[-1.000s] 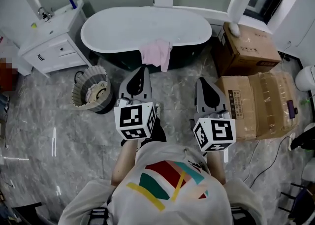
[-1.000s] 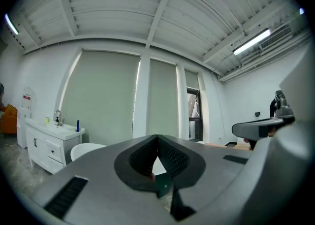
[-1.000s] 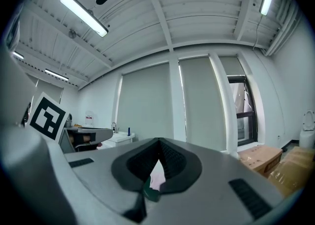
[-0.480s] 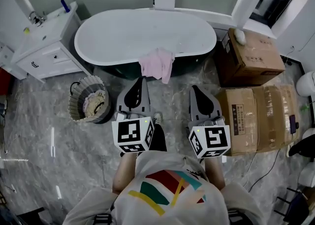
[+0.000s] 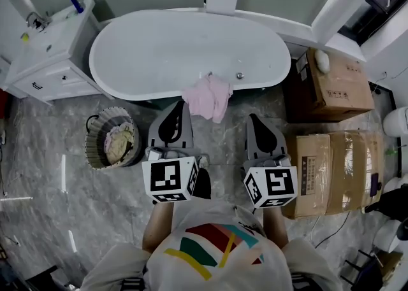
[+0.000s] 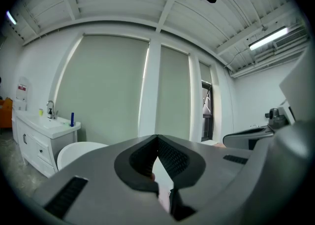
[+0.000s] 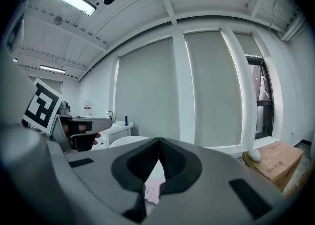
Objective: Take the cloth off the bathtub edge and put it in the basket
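A pink cloth (image 5: 209,97) hangs over the near edge of the white bathtub (image 5: 166,48). A round wicker basket (image 5: 113,137) with some fabric inside stands on the floor to the tub's left. My left gripper (image 5: 178,110) is shut and empty, its tip just below and left of the cloth. My right gripper (image 5: 256,124) is also shut and empty, a little below and right of the cloth. Through the closed jaws the pink cloth (image 7: 153,189) peeks out in the right gripper view, and a pale sliver of cloth (image 6: 161,189) shows in the left gripper view.
A white vanity with a tap (image 5: 39,48) stands left of the tub. Cardboard boxes (image 5: 331,156) are stacked on the floor to the right, close to my right gripper. Grey marble floor (image 5: 44,188) spreads around the basket.
Both grippers have moved forward toward the bathtub, staying shut. The tub and cloth now sit closer and lower in the head view; the basket lies nearer my left gripper.
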Available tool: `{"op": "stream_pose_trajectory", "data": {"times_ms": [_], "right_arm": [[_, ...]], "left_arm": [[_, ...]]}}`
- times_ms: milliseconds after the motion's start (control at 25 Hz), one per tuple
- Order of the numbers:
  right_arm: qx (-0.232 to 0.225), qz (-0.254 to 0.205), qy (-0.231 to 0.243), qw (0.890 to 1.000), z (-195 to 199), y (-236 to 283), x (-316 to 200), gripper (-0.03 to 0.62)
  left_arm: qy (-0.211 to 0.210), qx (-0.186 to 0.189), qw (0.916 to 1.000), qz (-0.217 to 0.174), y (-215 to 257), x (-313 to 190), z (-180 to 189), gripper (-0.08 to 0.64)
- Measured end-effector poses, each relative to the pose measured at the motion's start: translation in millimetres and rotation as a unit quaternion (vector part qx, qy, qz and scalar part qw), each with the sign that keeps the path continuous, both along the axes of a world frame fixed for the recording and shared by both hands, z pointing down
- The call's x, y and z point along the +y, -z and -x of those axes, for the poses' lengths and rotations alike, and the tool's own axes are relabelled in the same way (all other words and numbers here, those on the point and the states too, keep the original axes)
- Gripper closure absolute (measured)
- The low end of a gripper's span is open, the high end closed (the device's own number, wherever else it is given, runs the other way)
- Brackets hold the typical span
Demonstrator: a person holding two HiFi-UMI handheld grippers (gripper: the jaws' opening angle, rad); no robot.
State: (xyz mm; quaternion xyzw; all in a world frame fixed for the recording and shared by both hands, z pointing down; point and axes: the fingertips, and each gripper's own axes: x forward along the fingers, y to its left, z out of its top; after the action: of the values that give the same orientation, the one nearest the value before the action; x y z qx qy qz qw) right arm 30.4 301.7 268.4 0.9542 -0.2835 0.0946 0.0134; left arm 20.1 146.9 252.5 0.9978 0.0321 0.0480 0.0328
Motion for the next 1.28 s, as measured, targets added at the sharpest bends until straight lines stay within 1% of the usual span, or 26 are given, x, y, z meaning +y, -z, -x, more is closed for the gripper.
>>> {"op": "stream_pose_trajectory", "data": {"times_ms": [160, 320, 440, 600, 720, 840, 1120, 1280], "right_arm": [[-0.015, 0.003, 0.001, 1.0, -47, -4, -25, 0.581], [-0.022, 0.007, -0.003, 1.0, -89, -3, -46, 0.581], [-0.023, 0.015, -0.004, 1.0, -108, -4, -55, 0.581], [-0.023, 0.031, -0.007, 0.999, -128, -7, -52, 0.581], [-0.024, 0.029, -0.016, 0.999, -142, -7, -49, 0.581], [-0.021, 0.025, -0.012, 0.999, -150, -8, -48, 0.581], [-0.013, 0.001, 0.009, 1.0, -163, 1, -44, 0.581], [-0.003, -0.006, 0.023, 1.0, -175, 4, -42, 0.581]], "left_arm": [[0.005, -0.017, 0.9998, 0.007, -5, -29, -47, 0.541], [0.002, -0.018, 0.9998, 0.003, 0, -54, -93, 0.541], [0.004, -0.012, 0.9999, 0.009, 2, -69, -119, 0.541], [0.004, -0.012, 0.9997, 0.019, -3, -74, -141, 0.541], [0.006, -0.021, 0.9994, 0.026, -10, -73, -150, 0.541], [0.01, -0.026, 0.9993, 0.026, -15, -68, -152, 0.541], [0.028, -0.008, 0.9995, 0.012, 3, -58, -157, 0.541], [0.036, -0.005, 0.9993, 0.004, 4, -51, -164, 0.541]]}}
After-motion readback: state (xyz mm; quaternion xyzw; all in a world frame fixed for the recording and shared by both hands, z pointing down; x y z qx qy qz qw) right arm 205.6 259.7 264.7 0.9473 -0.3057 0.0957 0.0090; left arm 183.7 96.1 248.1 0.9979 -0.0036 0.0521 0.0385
